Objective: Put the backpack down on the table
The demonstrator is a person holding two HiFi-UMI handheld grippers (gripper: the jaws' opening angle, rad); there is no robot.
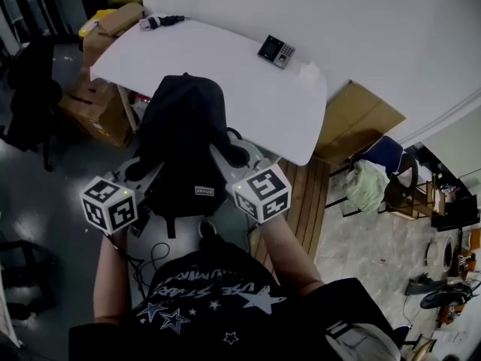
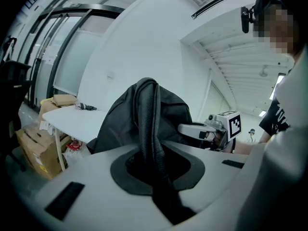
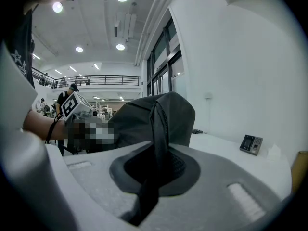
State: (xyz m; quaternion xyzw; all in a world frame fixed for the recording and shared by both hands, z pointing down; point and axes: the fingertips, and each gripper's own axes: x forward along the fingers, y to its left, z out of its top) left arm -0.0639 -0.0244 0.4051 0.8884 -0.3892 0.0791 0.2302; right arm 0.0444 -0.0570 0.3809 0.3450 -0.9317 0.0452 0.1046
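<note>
A black backpack hangs between my two grippers at the near edge of the white table, its top over the tabletop. The left gripper is shut on a padded shoulder strap, which runs up between its jaws to the bag. My right gripper is shut on the other strap, with the bag's body just beyond. In the left gripper view and the right gripper view each strap fills the gap between the jaws. The bag's underside is hidden.
A small keypad device and a black object lie on the table. Cardboard boxes and a dark chair stand to the left. To the right are a wooden panel and a chair with clothes.
</note>
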